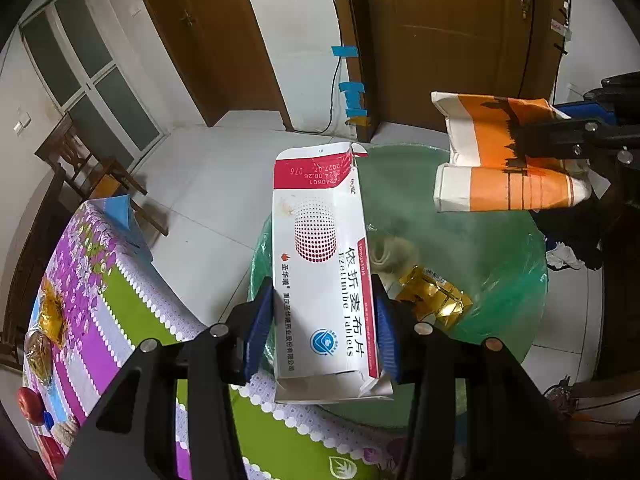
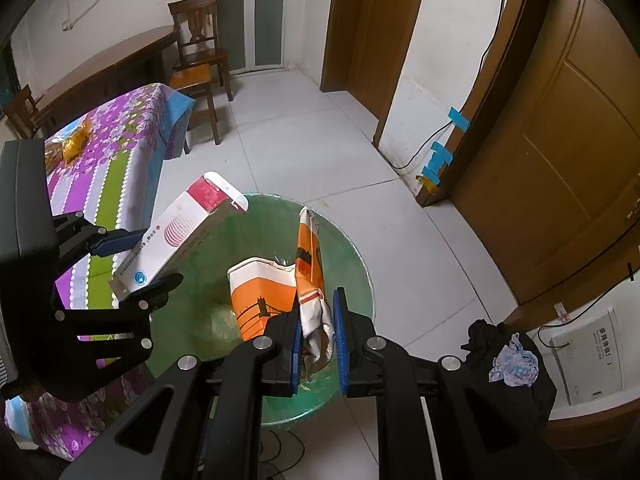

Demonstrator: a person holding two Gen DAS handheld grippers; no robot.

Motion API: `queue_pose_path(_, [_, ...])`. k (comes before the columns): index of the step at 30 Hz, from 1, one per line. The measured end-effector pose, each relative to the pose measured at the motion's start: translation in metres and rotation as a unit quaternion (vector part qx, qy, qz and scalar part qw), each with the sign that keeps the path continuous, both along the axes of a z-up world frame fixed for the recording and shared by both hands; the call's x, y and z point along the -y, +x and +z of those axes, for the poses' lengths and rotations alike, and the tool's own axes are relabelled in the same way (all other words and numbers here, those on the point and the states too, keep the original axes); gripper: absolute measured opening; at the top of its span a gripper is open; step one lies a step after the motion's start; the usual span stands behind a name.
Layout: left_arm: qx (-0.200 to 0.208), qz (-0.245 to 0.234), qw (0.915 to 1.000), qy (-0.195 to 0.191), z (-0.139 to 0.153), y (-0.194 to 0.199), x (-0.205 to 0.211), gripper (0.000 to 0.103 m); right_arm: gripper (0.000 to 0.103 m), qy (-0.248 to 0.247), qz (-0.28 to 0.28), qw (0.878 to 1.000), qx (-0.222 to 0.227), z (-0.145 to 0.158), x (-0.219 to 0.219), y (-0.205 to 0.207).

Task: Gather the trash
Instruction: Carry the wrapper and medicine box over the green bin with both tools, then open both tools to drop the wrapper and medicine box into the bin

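Inside bin (image 1: 500,240), gold wrapper (image 1: 436,300) half hidden.

Tablecloth-covered table (image 1: 120,300), gold wrappers (image 1: 52,316), apple (image 1: 30,405)

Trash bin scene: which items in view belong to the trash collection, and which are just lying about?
Part of the job:
- medicine box, held in the left gripper
- orange-and-white paper bag, held in the right gripper
- green-lined trash bin
- gold wrapper already inside the bin

Just lying about:
- red apple on the table
- wooden chair
- black cloth
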State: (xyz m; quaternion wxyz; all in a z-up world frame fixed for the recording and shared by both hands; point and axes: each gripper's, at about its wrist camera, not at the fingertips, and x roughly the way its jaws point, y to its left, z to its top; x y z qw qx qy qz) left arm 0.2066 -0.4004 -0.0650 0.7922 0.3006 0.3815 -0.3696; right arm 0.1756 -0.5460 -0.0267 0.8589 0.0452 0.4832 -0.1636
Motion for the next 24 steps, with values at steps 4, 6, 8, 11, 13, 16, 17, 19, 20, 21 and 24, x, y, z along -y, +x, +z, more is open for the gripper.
queue_pose_path(4, [-0.002,0.000,1.0000,0.003,-0.002,0.003,0.002,0.045,0.014,-0.002,-0.001,1.000,-0.002,-0.001,0.002,0.001])
queue_pose_path(6, [-0.003,0.000,1.0000,0.003,-0.003,0.003,0.002,0.045,0.014,-0.002,-0.001,1.000,-0.003,-0.002,0.003,0.002])
queue_pose_path(8, [-0.003,0.000,1.0000,0.004,-0.004,0.004,0.003,0.045,0.014,-0.001,-0.001,1.000,-0.004,-0.002,0.005,0.002])
queue_pose_path(11, [-0.004,0.000,1.0000,0.005,-0.004,0.005,0.005,0.045,0.014,-0.002,0.000,1.000,-0.004,-0.002,0.005,0.003])
queue_pose_path(13, [-0.005,0.000,1.0000,0.005,-0.005,0.006,0.006,0.047,0.014,0.000,-0.001,1.000,-0.004,-0.003,0.005,0.003])
queue_pose_path(16, [-0.005,0.002,1.0000,0.006,-0.005,0.007,0.006,0.051,0.019,0.001,0.000,1.000,-0.004,-0.004,0.005,0.006])
queue_pose_path(17, [-0.006,0.005,0.9999,0.006,-0.005,0.008,0.006,0.055,0.023,-0.001,-0.001,1.000,-0.006,-0.005,0.006,0.008])
queue_pose_path(19, [-0.010,0.011,0.9999,0.004,-0.005,0.010,0.004,0.061,0.023,-0.005,0.000,1.000,-0.006,-0.006,0.006,0.009])
queue_pose_path(20, [-0.009,0.012,0.9999,0.004,-0.006,0.011,0.003,0.062,0.023,-0.003,0.000,1.000,-0.007,-0.008,0.006,0.009])
queue_pose_path(21, [-0.008,0.012,0.9999,0.004,-0.006,0.011,0.003,0.062,0.023,-0.002,-0.001,1.000,-0.008,-0.009,0.007,0.010])
queue_pose_path(24, [-0.008,0.012,0.9999,0.003,-0.005,0.010,0.002,0.067,0.023,-0.003,-0.003,1.000,-0.008,-0.011,0.008,0.010])
